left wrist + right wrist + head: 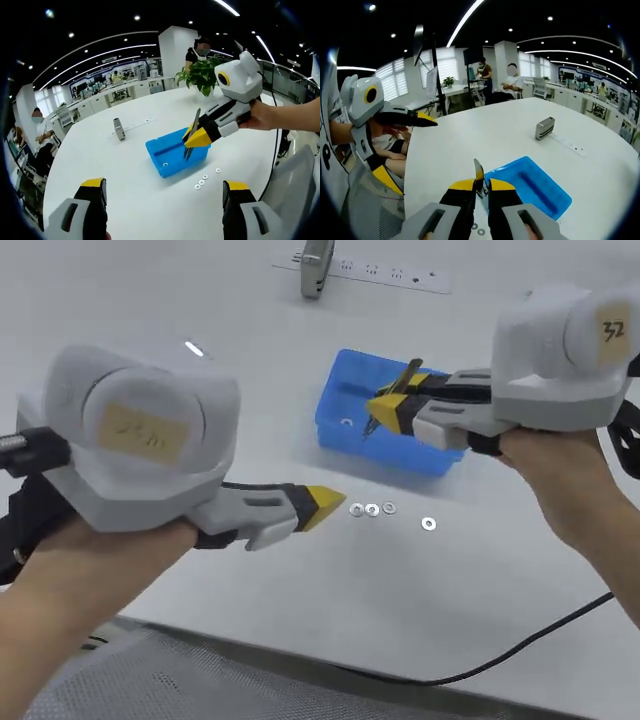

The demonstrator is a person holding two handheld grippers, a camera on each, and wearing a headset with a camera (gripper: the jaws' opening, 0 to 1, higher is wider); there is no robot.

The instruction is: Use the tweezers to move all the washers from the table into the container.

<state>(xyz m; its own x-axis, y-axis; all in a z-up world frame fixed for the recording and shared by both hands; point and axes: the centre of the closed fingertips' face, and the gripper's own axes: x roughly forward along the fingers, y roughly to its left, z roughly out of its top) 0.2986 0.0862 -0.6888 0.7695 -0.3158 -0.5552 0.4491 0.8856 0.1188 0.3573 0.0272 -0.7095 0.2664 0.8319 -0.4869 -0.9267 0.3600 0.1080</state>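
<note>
Right claw clamped on one pair of tweezers above one blue container holding one washer, left claw jaws apart, four washers just ahead of it, white worktop, one power strip beyond, bright open-plan office.

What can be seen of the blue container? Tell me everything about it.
The container is a shallow, open-topped rectangular tray, bright blue and plastic by its look, with low walls and a darker groove along its floor. It sits flat on the white table. One washer lies inside near a corner. The right gripper holds the tweezers over it, tips pointing down into it; whether they touch it cannot be told. Four more washers lie on the table just in front, apart from it.
</note>
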